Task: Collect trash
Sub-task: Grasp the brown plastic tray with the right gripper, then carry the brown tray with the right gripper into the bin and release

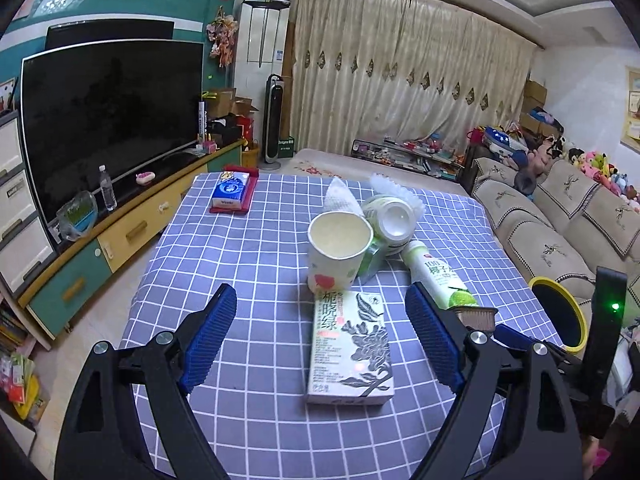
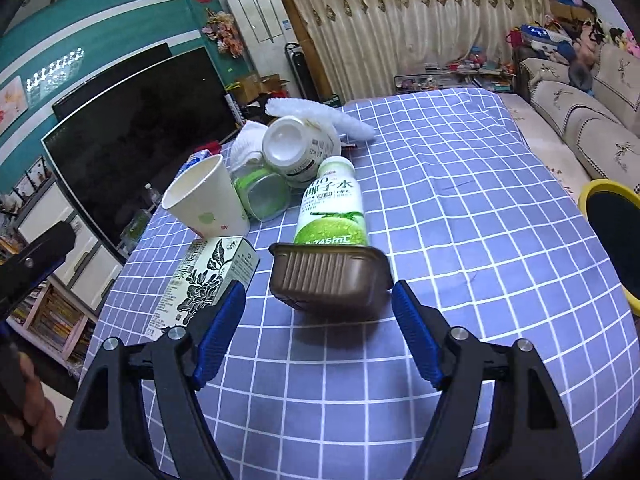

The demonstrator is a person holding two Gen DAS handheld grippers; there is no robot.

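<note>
You are hovering both claws released: the left claw [image 1: 320, 332] over the flat green-printed paper carton [image 1: 350, 346], the right claw [image 2: 318, 328] facing the brown ribbed plastic tray [image 2: 326, 278] at frame centre on the blue checked counter [image 2: 460, 208]. Straddle the tray evenly before clenching; the yellow-rimmed bin [image 2: 612, 232] is waiting at right.

We see a blue tablecloth [image 1: 248, 264] gridded in white. At its twelve o'clock lies a cream carton [image 1: 350, 346] with black leaf print; a white, green-based bottle [image 2: 332, 208] at one o'clock; a ribbed brown tray [image 2: 328, 276]; a yellow-rimmed black bin [image 2: 612, 236] at three.
</note>
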